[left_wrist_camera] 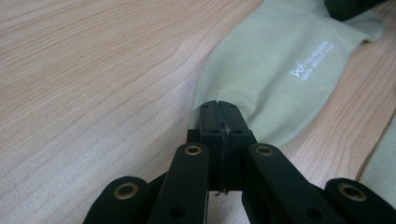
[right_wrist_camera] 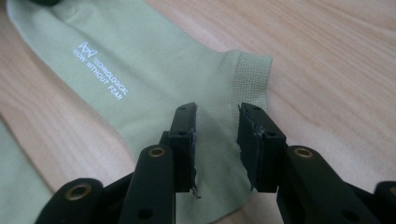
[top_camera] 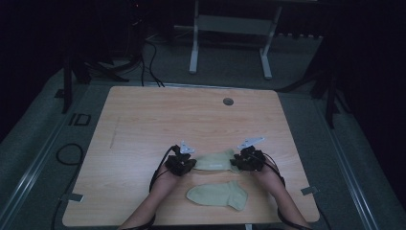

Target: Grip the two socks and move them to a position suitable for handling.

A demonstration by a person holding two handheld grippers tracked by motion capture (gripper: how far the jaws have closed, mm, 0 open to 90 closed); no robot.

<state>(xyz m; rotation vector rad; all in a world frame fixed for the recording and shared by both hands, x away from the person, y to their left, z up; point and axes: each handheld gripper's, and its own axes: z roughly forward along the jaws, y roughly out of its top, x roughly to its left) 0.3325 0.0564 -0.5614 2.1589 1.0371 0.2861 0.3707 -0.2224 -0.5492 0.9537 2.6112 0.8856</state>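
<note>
Two pale green socks lie on the wooden table [top_camera: 167, 115]. The far sock [top_camera: 215, 161] [left_wrist_camera: 280, 70] [right_wrist_camera: 140, 60] stretches flat between my two grippers and carries white lettering. My left gripper [top_camera: 188, 163] [left_wrist_camera: 218, 105] is shut on its toe end, jaws pressed together at the fabric's edge. My right gripper [top_camera: 240, 162] [right_wrist_camera: 217, 114] stands open over the ribbed cuff, one jaw on each side of a strip of fabric. The near sock [top_camera: 218, 195] [left_wrist_camera: 380, 163] [right_wrist_camera: 14, 186] lies flat between the person's forearms, near the front edge.
A round cable hole [top_camera: 228, 101] sits in the tabletop toward the back. Beyond the table stands a white metal frame [top_camera: 194, 48], and cables [top_camera: 69, 153] run over the grey floor at the left. Bare wood spreads to the left and back of the socks.
</note>
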